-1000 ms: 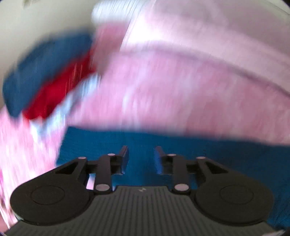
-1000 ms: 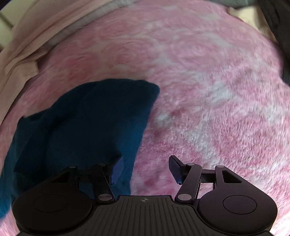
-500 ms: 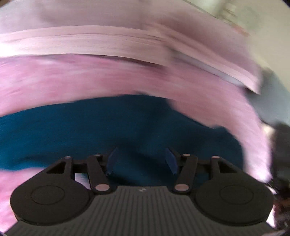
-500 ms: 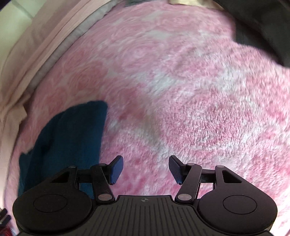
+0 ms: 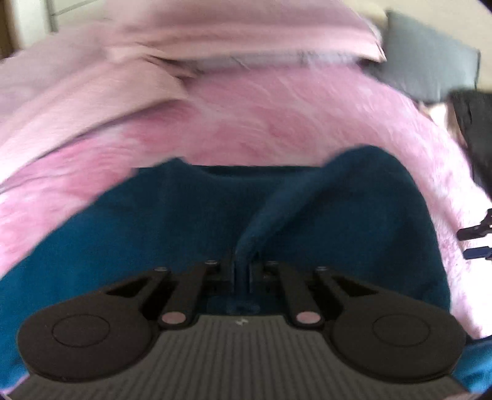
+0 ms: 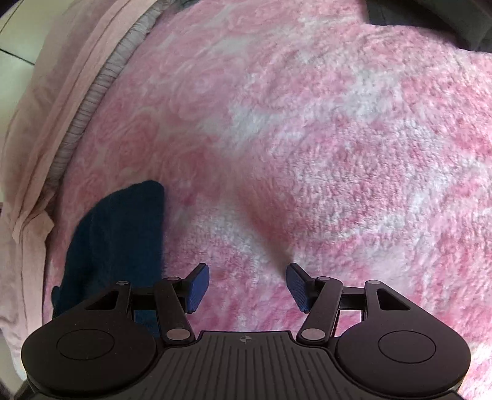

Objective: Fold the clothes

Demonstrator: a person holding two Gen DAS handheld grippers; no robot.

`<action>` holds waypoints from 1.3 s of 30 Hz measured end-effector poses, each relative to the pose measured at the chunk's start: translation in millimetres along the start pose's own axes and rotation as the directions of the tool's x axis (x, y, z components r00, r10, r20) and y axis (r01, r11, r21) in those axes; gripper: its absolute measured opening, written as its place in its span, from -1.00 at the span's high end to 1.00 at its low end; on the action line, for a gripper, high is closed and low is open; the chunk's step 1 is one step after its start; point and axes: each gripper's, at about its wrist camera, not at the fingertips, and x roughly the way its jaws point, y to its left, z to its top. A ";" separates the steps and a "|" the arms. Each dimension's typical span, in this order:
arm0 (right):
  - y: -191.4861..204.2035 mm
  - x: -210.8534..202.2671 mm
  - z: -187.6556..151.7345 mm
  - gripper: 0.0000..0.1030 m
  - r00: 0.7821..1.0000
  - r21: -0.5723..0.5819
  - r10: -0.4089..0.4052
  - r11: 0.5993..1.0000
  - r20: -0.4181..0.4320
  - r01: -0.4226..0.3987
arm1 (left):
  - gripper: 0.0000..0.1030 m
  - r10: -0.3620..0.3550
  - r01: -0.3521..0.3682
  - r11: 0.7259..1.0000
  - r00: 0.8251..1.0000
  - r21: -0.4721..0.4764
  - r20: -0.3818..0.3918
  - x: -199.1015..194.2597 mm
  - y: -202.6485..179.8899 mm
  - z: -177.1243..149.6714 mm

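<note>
A dark teal garment (image 5: 338, 221) lies spread on the pink fleece blanket (image 5: 276, 123). My left gripper (image 5: 243, 270) is closing on a raised ridge of this cloth, which runs from between the pads up to the right; the pads pinch it. In the right wrist view only a strip of the teal garment (image 6: 120, 234) shows at the lower left. My right gripper (image 6: 247, 286) stands open just above the bare blanket (image 6: 307, 138), to the right of the garment's edge, with nothing between its blue pads. Its fingertips (image 5: 475, 243) peek in at the right edge of the left wrist view.
A pale pink sheet (image 5: 92, 92) is bunched along the far left side of the bed. A grey pillow (image 5: 424, 70) lies at the far right corner. Dark clothing (image 5: 473, 123) sits at the right edge, and dark clothing (image 6: 430, 21) shows at the top right.
My left gripper swept over the teal garment, opened wider, then closed on a fold; the red and blue clothes left its view. My right gripper slid right, off the garment onto bare blanket.
</note>
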 end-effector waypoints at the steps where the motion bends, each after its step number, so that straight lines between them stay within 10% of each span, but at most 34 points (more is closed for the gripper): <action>1: 1.7 1.7 1.7 -0.15 1.000 0.000 0.003 1.000 -0.004 -0.003 | 0.87 0.012 -0.012 1.000 1.000 -0.028 -0.001 -20.2 13.6 -8.4; 7: 46.6 17.4 20.6 -0.15 0.998 -0.113 0.059 0.992 -0.004 -0.059 | 0.88 0.125 -0.148 0.967 0.985 -0.205 -0.121 -96.2 74.6 -62.4; 15: 172.2 66.0 38.2 -0.15 0.983 -0.406 0.149 0.896 -0.103 -0.178 | 0.87 0.149 -0.191 0.926 0.977 -0.326 -0.150 -98.9 83.0 -99.0; 18: 234.2 99.7 30.6 -0.15 0.972 -0.592 0.157 0.772 -0.173 -0.230 | 0.87 0.151 -0.195 0.910 0.978 -0.366 -0.144 -93.9 83.8 -100.4; 23: 304.2 158.5 -24.9 -0.15 0.967 -0.879 0.032 0.410 -0.253 -0.244 | 0.87 0.153 -0.197 0.892 0.978 -0.406 -0.139 -95.5 86.4 -104.7; 26: 309.7 190.3 -54.5 -0.15 0.952 -0.911 -0.053 0.310 -0.301 -0.271 | 0.87 0.156 -0.200 0.893 0.978 -0.403 -0.139 -95.2 89.6 -102.8; 27: 304.9 191.4 -60.3 -0.09 0.958 -0.924 -0.050 0.282 -0.283 -0.258 | 0.87 0.156 -0.199 0.895 0.978 -0.400 -0.138 -95.4 90.4 -101.4; 28: 301.1 188.8 -67.2 0.50 0.965 -0.942 -0.048 0.235 -0.259 -0.241 | 0.87 0.156 -0.198 0.897 0.978 -0.395 -0.135 -94.8 90.5 -99.3; 29: 297.0 184.0 -65.3 0.92 0.960 -0.935 -0.048 0.246 -0.277 -0.257 | 0.88 0.157 -0.196 0.900 0.979 -0.389 -0.131 -94.2 90.6 -96.6; 33: 276.9 130.1 -43.6 0.93 0.972 -0.909 0.042 0.346 -0.231 -0.231 | 0.88 0.159 -0.177 0.920 0.984 -0.350 -0.079 -98.1 90.8 -72.5; 36: 250.9 54.8 -4.2 0.93 0.990 -0.864 0.138 0.495 -0.030 -0.095 | 0.88 0.143 -0.135 0.942 0.990 -0.308 0.002 -104.2 87.6 -41.2; 39: 219.0 -22.9 49.6 0.92 0.953 -0.723 0.140 0.683 0.268 0.103 | 0.88 0.110 -0.079 0.969 0.986 -0.234 0.123 -92.0 76.5 13.2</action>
